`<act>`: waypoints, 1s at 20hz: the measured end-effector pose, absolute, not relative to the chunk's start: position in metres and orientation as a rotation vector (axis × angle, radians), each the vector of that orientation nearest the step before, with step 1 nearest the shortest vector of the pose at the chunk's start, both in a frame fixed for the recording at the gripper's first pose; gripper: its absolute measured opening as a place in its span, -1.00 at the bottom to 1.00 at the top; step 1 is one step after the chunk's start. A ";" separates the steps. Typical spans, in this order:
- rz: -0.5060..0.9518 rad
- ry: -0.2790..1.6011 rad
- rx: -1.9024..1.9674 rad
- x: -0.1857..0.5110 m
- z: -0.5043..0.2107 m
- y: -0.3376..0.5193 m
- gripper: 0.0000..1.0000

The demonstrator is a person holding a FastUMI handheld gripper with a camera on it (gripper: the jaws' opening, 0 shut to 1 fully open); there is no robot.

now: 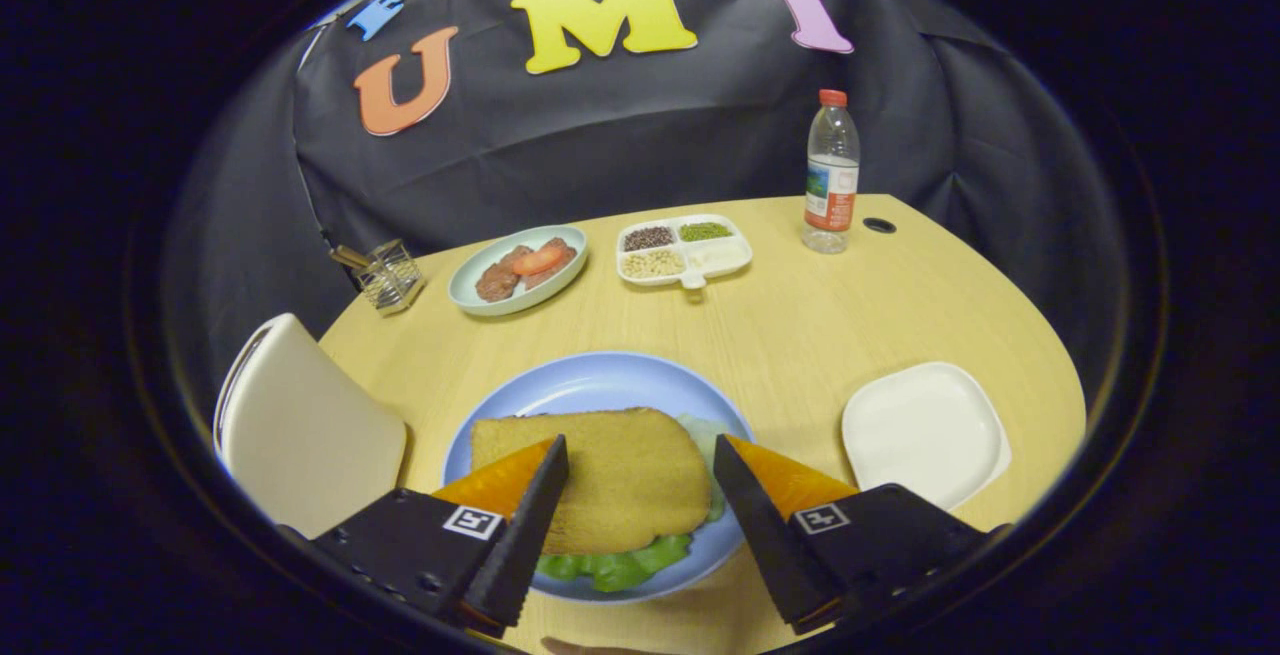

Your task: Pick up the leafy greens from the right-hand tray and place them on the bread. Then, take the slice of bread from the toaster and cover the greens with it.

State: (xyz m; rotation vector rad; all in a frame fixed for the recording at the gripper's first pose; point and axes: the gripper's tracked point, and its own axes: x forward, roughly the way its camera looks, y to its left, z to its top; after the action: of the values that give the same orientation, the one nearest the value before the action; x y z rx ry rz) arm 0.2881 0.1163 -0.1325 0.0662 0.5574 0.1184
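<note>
- Gripper [640,465]: fingers spread wide, one to each side of the bread slice, gripping nothing; both fingers angle inward over the near part of the blue plate, tips level with the slice's middle.
- Bread slice [620,475]: toasted top slice, lying flat between the fingers on the blue plate; whether the fingers touch its edges cannot be told.
- Leafy greens [620,565]: beneath the bread slice, showing along its near edge and its right side.
- Blue plate [590,385]: round, on the wooden table [800,335] just ahead of the gripper.
- White square tray [925,432]: to the right of the blue plate, apart from it, bare.
- White toaster [305,430]: to the left of the blue plate, near the table edge.
- Oval dish [470,285]: beyond the blue plate, holding meat slices and a tomato piece.
- Divided tray [690,280]: beside the oval dish, four compartments with grains and beans.
- Water bottle [831,175]: upright, red cap, at the far right of the table.
- Wire holder [388,275]: at the far left table edge.
</note>
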 end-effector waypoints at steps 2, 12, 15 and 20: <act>0.100 0.508 0.032 0.281 -0.116 0.116 0.92; 0.085 0.235 0.029 0.202 -0.001 0.129 0.93; 0.071 0.154 0.017 0.163 0.029 0.125 0.92; 0.040 0.000 -0.035 0.094 0.063 0.115 0.92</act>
State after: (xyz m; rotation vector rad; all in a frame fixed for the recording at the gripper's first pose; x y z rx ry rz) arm 0.0937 0.1150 0.0630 -0.0351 0.0000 0.0398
